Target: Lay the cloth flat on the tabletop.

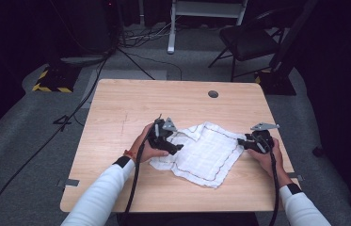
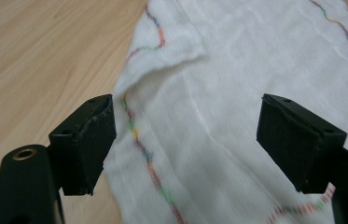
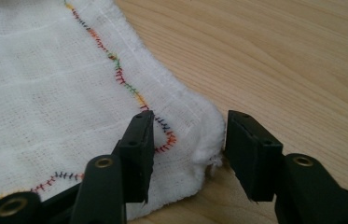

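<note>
A white cloth with multicoloured stitching along its hem lies rumpled on the wooden table, one corner folded over at its far left. My left gripper rests at the cloth's left edge. In the left gripper view its jaws stand wide apart over the cloth, nothing pinched. My right gripper sits at the cloth's right corner. In the right gripper view that corner of the cloth lies between the jaws, slightly bunched, and the pads stand apart from it.
A round grey grommet sits in the table's far right part. Beyond the table stand a black folding chair, a white frame and a yellow-and-black striped base, with cables across the floor.
</note>
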`<action>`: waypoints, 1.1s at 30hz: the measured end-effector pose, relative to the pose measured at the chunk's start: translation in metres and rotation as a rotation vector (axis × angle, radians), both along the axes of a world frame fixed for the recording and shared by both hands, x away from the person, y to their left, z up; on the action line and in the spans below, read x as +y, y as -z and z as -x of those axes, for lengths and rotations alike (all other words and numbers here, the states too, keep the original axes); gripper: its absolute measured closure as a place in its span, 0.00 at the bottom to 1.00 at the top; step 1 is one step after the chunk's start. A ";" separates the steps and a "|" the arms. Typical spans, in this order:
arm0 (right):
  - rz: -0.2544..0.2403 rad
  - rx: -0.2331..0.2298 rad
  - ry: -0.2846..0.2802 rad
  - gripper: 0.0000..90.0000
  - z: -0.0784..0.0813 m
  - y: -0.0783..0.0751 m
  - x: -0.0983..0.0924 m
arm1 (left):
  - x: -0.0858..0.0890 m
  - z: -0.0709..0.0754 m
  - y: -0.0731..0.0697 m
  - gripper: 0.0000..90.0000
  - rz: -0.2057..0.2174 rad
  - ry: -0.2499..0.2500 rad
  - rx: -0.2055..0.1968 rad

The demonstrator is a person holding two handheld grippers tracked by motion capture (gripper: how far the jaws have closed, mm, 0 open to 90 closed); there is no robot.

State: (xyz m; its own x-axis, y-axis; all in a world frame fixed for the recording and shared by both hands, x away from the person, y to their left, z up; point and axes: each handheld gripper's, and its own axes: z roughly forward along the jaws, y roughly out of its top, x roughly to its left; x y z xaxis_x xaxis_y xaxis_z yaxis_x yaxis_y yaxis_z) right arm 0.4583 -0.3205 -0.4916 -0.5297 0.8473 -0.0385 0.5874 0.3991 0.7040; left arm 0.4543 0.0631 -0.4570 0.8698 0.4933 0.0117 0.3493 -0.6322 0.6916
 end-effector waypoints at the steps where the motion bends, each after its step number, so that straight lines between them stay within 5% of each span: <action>1: 0.001 0.001 -0.002 0.60 0.000 0.000 0.000 | -0.006 -0.004 0.002 0.22 -0.011 0.008 -0.001; 8: -0.025 0.021 0.002 0.61 -0.003 0.001 -0.002 | -0.037 -0.027 0.016 0.24 -0.066 0.011 -0.033; 11: -0.046 0.049 -0.008 0.66 -0.009 0.000 -0.002 | -0.041 -0.038 0.021 0.36 -0.081 0.019 0.002; 15: -0.048 0.049 -0.053 0.87 -0.012 -0.001 0.004 | -0.029 -0.052 0.022 0.69 -0.032 0.019 0.037; 19: -0.017 0.034 -0.088 0.93 -0.011 -0.002 0.009 | -0.014 -0.057 0.018 0.91 -0.001 0.004 0.025; 26: -0.017 -0.056 -0.097 0.95 -0.010 -0.023 0.013 | 0.016 -0.049 -0.006 0.95 0.085 -0.036 -0.028; 33: -0.028 -0.142 -0.121 0.95 -0.019 -0.051 0.030 | 0.046 -0.039 -0.013 0.95 0.093 -0.078 -0.027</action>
